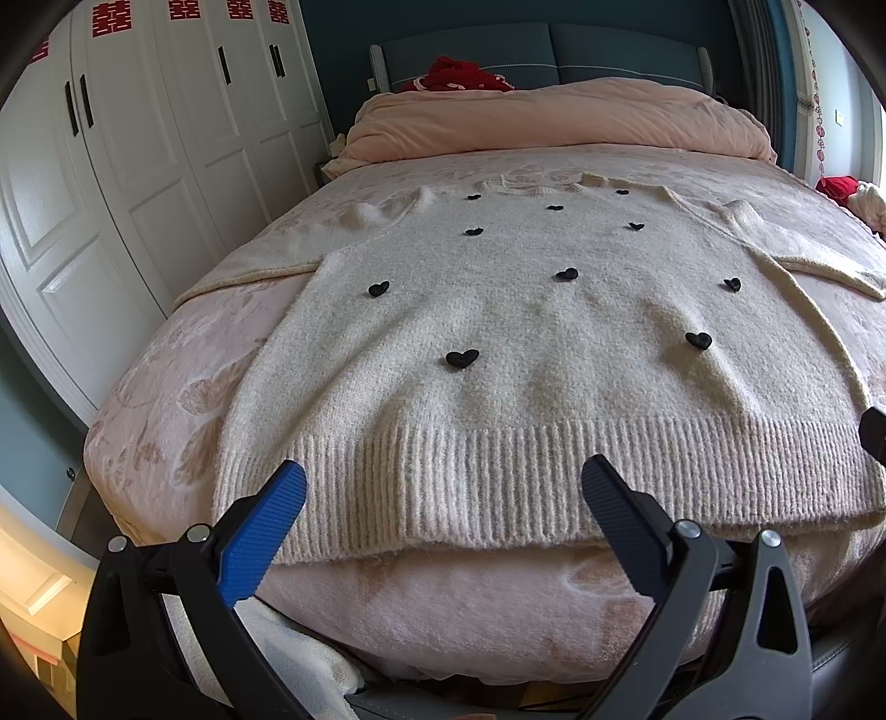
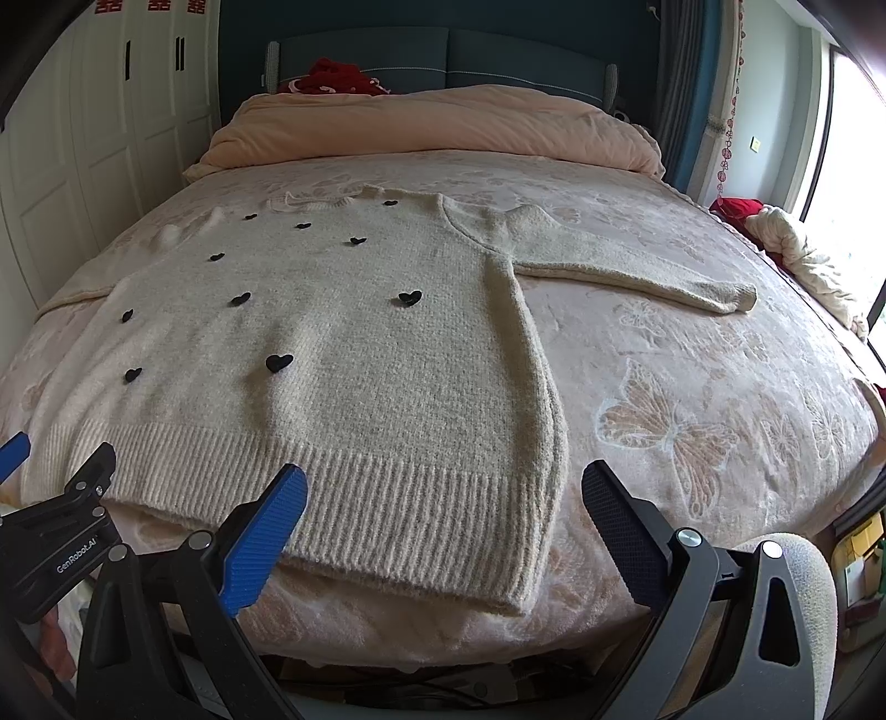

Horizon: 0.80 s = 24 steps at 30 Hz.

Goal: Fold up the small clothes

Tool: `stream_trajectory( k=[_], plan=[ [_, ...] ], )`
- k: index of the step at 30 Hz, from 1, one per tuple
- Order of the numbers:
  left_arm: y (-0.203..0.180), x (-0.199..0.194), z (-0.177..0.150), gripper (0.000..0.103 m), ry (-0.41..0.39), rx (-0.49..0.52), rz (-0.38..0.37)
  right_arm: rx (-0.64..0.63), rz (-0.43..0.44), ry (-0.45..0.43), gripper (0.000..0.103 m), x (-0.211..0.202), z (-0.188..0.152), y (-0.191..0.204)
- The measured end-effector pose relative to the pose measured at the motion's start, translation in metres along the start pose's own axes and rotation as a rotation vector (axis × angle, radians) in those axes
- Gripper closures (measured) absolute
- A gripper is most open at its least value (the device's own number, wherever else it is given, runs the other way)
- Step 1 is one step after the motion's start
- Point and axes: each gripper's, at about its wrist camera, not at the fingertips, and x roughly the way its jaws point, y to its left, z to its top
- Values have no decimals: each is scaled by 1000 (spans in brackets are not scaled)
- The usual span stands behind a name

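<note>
Black gripper frames, blue ribbed fingers, silver screws

Bed covered by pink patterned blanket; peach duvet heaped at blue headboard. Red cloth seen behind duvet. White wardrobe stood at left.

The cream sweater is only partly seen in the left wrist view; its right sleeve runs off the picture's right edge; its left sleeve is hard to tell from the pale bed cover; a red bundle by the headboard is half hidden behind the rolled pink duvet; the red emblems on the wardrobe doors are cut off at the top of the right wrist view.
</note>
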Motion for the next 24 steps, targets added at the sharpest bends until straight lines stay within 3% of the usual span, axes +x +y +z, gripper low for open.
stream_trajectory(
  k=[24],
  plan=[
    [-1,-1,-1,6,0,2,2,3,5,3,5,0,-1,0]
  ],
)
